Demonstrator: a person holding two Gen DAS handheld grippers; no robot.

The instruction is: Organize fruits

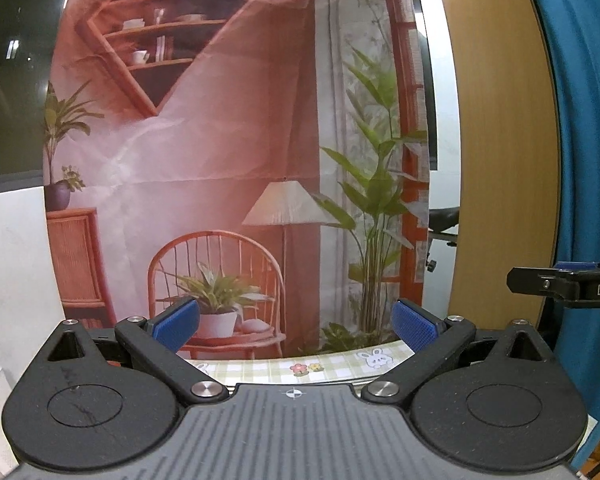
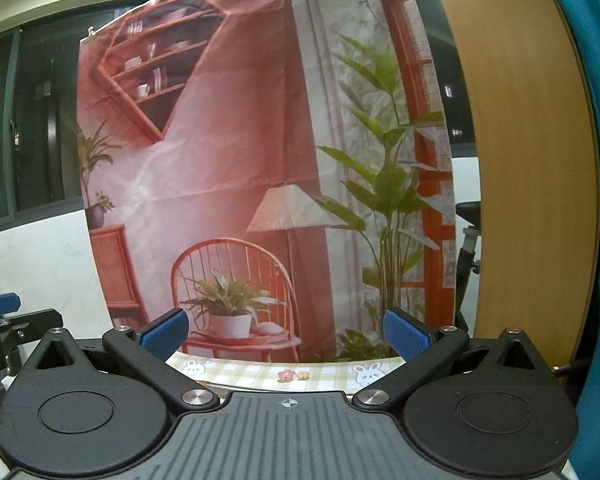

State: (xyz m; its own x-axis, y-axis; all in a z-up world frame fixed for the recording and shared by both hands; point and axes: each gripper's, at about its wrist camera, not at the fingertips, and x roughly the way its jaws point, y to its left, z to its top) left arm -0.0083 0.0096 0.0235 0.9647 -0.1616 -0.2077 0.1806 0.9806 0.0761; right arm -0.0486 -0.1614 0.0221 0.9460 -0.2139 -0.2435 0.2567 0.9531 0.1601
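We held our left gripper (image 1: 296, 326) and our right gripper (image 2: 286, 334) up side by side, each with its blue pads wide apart and nothing between them. Both faced a big hanging cloth picture (image 1: 236, 152) behind the checked tablecloth (image 2: 284, 372). We could see no fruit anywhere.

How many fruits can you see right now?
0. Both open grippers, left gripper and right gripper, face the printed backdrop; only the tablecloth edge shows, so fruits may lie hidden below.
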